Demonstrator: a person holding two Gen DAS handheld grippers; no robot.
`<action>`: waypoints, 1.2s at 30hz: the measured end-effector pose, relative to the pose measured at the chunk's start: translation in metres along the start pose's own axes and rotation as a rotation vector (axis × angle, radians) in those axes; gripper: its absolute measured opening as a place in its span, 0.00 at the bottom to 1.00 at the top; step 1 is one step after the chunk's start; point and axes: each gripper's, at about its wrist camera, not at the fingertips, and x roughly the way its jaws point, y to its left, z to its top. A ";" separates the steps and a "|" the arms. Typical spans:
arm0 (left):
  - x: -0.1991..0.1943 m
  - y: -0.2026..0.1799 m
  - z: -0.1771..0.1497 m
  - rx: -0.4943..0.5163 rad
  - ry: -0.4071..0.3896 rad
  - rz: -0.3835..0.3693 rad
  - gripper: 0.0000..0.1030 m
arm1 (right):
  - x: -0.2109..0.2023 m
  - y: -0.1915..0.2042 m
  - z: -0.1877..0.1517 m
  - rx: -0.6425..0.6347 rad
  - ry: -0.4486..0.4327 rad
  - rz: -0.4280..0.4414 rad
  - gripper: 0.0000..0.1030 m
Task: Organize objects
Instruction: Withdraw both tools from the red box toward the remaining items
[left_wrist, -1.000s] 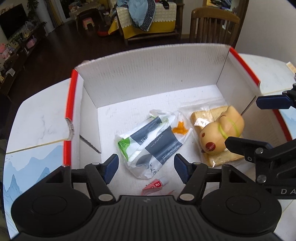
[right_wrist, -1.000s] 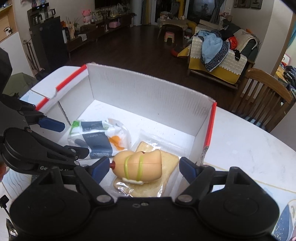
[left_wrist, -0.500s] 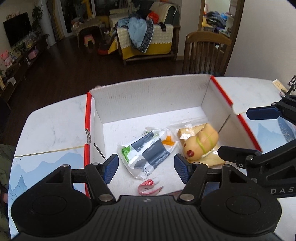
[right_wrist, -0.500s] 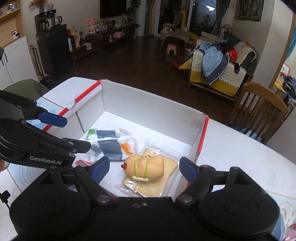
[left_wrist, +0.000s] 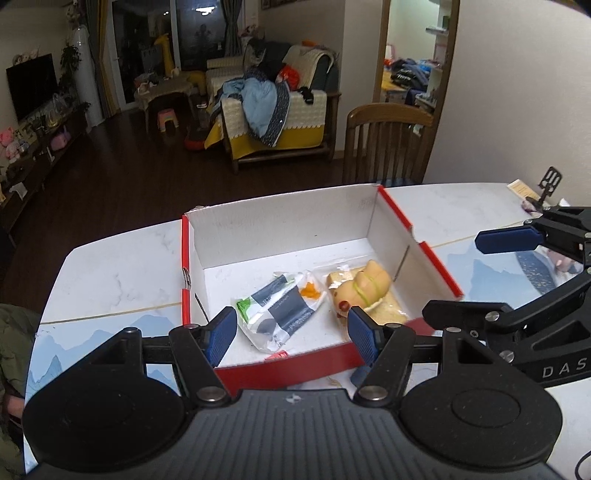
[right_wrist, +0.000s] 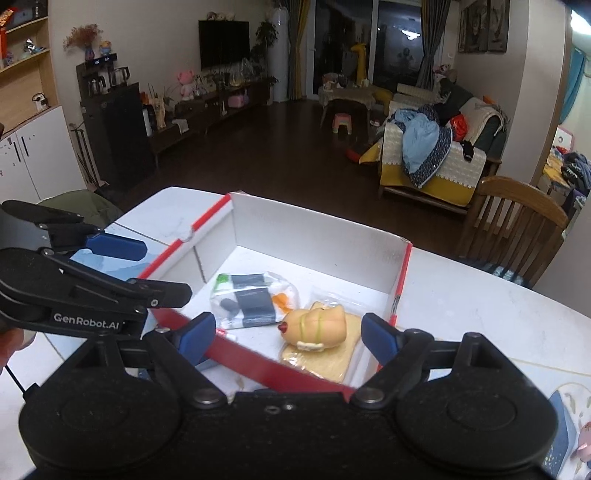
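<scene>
Both grippers (left_wrist: 291, 334) (right_wrist: 288, 334) gape empty above glossy packets (left_wrist: 280, 314) in smooth cardboard box (left_wrist: 280, 236).

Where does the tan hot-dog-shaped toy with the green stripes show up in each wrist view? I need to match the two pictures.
Left wrist view: the tan hot-dog-shaped toy with green stripes lies right of centre, in the box's right half, on a bagged slice of bread.
Right wrist view: the toy lies at centre, low, near the box's right wall, between the tool's blue pads.
Shared landmark: the white cardboard box with red edges, and the white-and-grey plastic packet left of the toy.
</scene>
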 end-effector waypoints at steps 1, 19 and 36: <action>-0.004 0.000 -0.002 0.000 -0.006 -0.005 0.63 | -0.004 0.002 -0.002 0.002 -0.005 0.006 0.84; -0.061 -0.011 -0.070 0.022 -0.076 -0.047 0.79 | -0.060 0.025 -0.056 0.070 -0.127 0.046 1.00; -0.073 -0.005 -0.143 -0.048 -0.027 -0.082 0.98 | -0.065 0.040 -0.126 0.129 -0.068 -0.010 1.00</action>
